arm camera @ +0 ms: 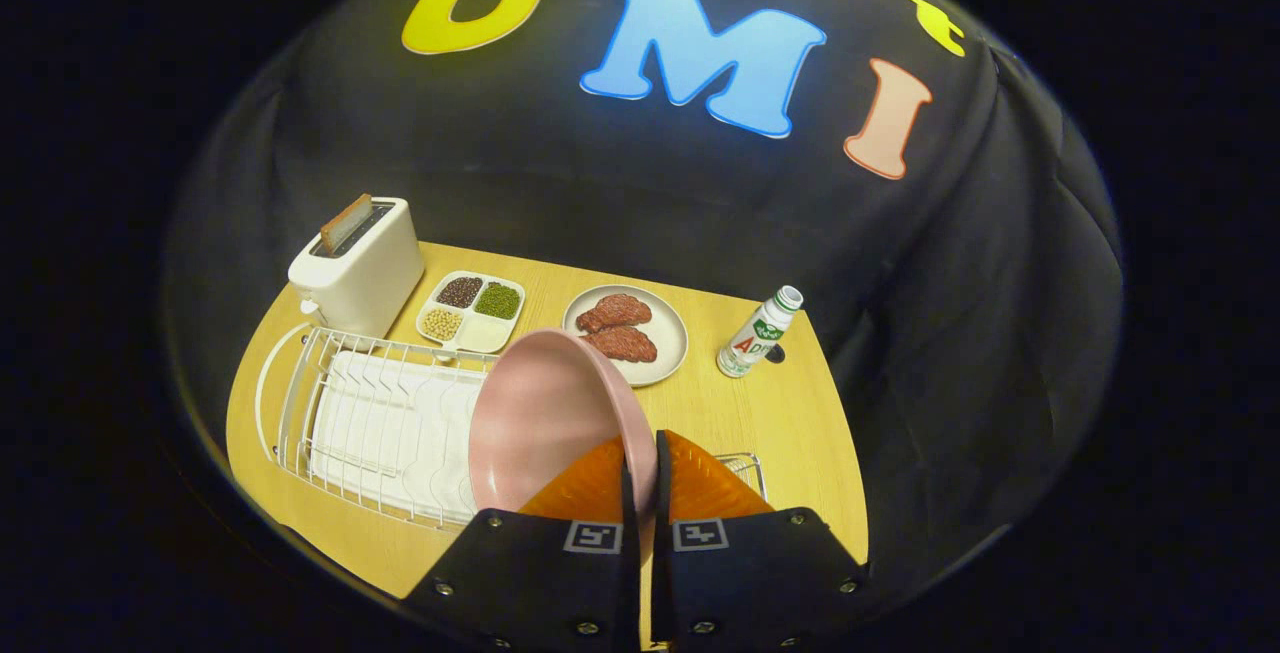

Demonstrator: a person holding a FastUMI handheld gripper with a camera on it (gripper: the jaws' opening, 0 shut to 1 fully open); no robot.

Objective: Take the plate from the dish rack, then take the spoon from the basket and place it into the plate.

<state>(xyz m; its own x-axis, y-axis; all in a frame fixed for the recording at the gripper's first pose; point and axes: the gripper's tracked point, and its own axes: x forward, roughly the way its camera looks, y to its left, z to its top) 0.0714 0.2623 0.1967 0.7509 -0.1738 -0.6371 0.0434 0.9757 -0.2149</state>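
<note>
I have the gripper (640,453) clamped on the rim of the pink plate (535,423), held above the dish rack (370,413). Step one underway. Next: set the plate on bare table (780,413).

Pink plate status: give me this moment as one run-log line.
gripper: shut on pink plate rim | plate: tilted, above dish rack | spoon: not yet fetched | beyond: toaster, meat plate, bottle
</note>
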